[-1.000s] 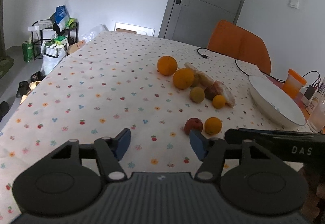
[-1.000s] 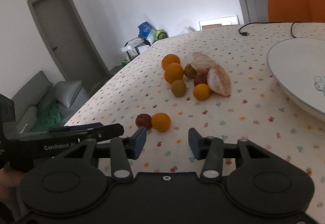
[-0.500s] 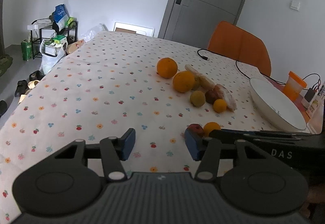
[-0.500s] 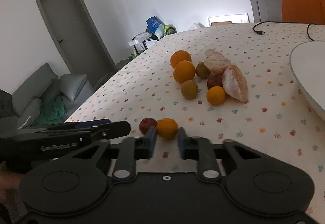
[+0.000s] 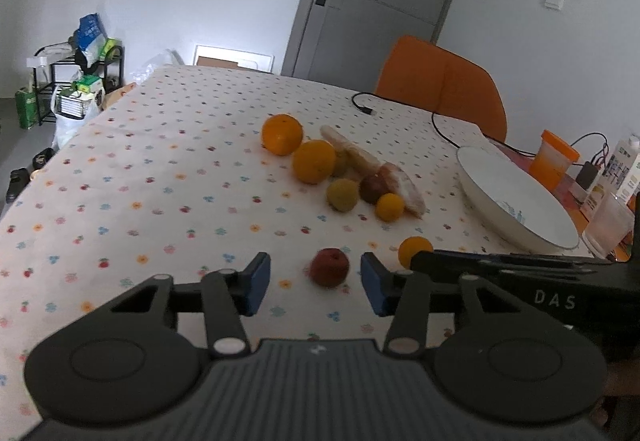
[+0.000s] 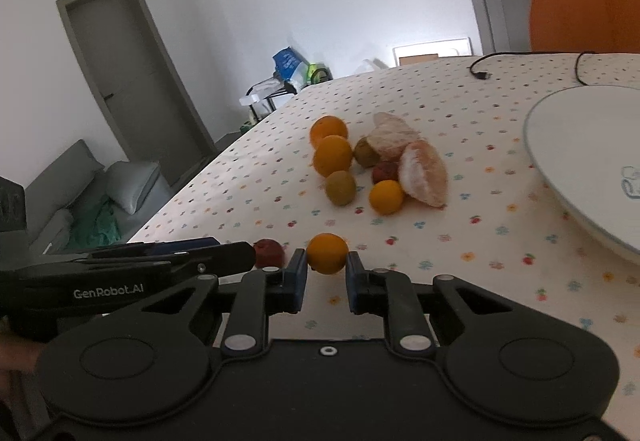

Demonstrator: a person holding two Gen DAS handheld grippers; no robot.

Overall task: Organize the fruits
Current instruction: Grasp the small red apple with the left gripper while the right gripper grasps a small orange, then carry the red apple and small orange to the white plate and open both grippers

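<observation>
A small orange (image 6: 327,253) sits on the flowered tablecloth with my right gripper (image 6: 326,273) shut on it. Just left of it lies a dark red fruit (image 5: 329,267), between the blue pads of my left gripper (image 5: 315,283). Those jaws are closing, with a gap still on each side of the fruit. Farther back is a pile with two big oranges (image 5: 313,166), greenish fruits (image 5: 342,194), a small orange (image 5: 389,206) and peeled citrus segments (image 6: 424,173). A white plate (image 5: 500,181) stands at the right, with nothing on it.
An orange chair (image 5: 440,89) stands behind the table. A black cable (image 5: 440,125) runs across the far side. An orange cup (image 5: 554,159), a clear glass (image 5: 610,225) and a carton crowd the right edge. The table's left edge drops toward a shelf and shoes.
My right jaws closed onto the small orange. My left gripper shifted so the red fruit now lies between its fingers, and its jaws narrowed.
</observation>
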